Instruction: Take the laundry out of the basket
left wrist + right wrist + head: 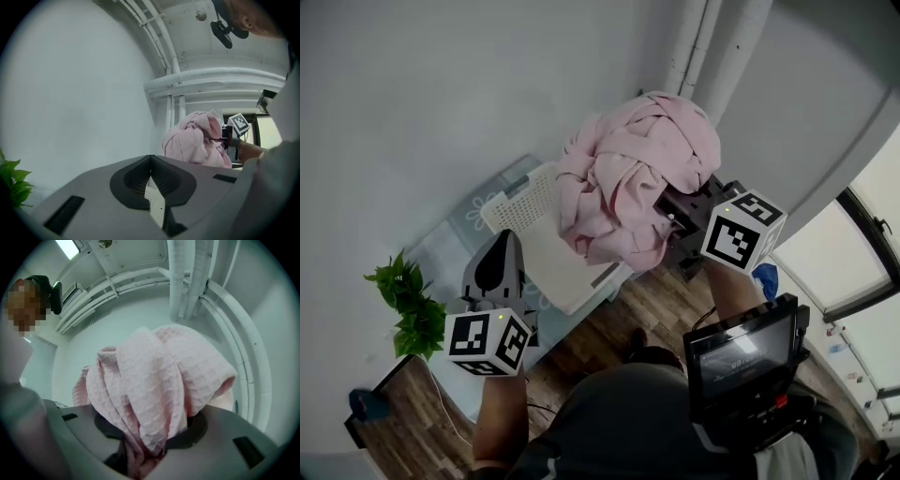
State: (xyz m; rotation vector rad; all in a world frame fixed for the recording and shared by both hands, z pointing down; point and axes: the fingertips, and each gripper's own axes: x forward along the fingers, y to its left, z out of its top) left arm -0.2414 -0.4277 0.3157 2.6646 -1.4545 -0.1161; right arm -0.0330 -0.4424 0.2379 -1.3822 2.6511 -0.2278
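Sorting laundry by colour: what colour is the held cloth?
Pale pink cloth, best in the right gripper view.

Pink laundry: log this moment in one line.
right tool: shut on pink laundry | left tool: shut, empty | white basket: on floor

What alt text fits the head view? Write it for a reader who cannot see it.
Seen from above, the right gripper clamps a bunched pink cloth, held in front of a white perforated laundry basket. The left gripper sits at lower left, near a green plant.
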